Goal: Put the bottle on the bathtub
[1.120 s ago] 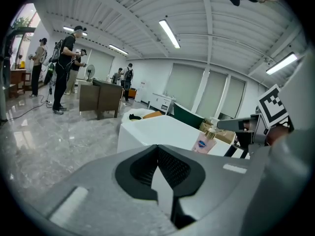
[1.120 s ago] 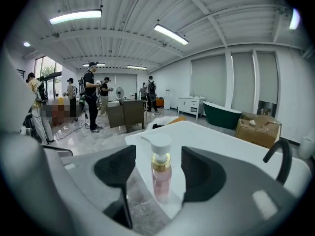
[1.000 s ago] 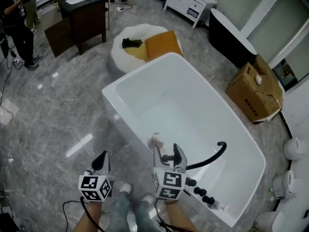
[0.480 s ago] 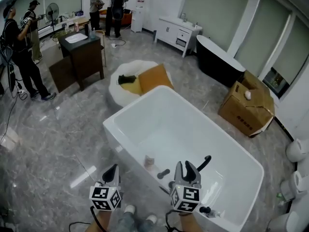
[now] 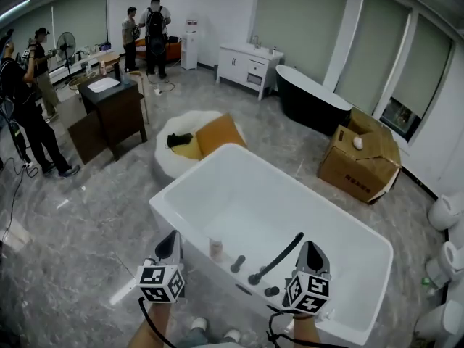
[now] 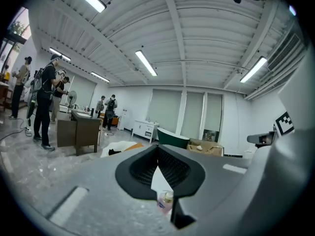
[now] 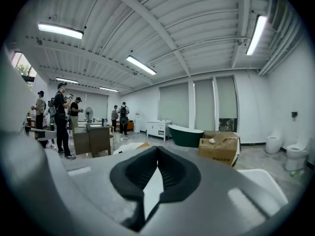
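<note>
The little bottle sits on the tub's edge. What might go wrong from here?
The bottle stands on the bathtub's narrow rim, close by the left gripper; a careless swing might tip it inside or onto the floor. The right gripper, shut and empty, hangs near the black faucet and might bump it.
</note>
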Available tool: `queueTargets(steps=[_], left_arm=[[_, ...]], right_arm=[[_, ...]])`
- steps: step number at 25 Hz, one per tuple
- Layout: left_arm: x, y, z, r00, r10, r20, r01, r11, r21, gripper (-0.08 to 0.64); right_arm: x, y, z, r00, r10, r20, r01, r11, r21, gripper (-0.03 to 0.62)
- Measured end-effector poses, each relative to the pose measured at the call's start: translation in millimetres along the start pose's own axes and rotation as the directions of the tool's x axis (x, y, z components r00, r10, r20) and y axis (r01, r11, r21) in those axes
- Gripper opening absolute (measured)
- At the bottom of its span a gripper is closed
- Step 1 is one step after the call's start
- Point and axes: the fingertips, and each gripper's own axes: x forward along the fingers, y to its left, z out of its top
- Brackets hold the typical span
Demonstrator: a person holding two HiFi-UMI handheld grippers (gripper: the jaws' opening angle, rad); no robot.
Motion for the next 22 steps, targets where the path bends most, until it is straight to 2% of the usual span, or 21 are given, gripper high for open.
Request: queueTargets(steps=[4,10,22], left_arm=[[7.7,-0.3,10.7,1.0,-0.001,0.014,0.001,1.0,0.008,0.009],[18.6,-6.3,7.2,1.0,-0.014,0.001,0.014,1.0,0.018,0.009],[29.0,-24.5,3.8,0.998,-0.053,-0.02,0.054,0.998,0.025,0.009]], right_arm=[[-15.7,-45.4,-0.3,0.995,-0.097,-0.007,0.098,0.995,0.024,0.003],[-35.7,-95.1,-16.8,0.976,-0.215,-0.039,0.217,0.974,0.067,0.003],[-35.6,-87.1,-25.5,0.972,-0.222,-0.076,0.226,0.973,0.044,0.003]])
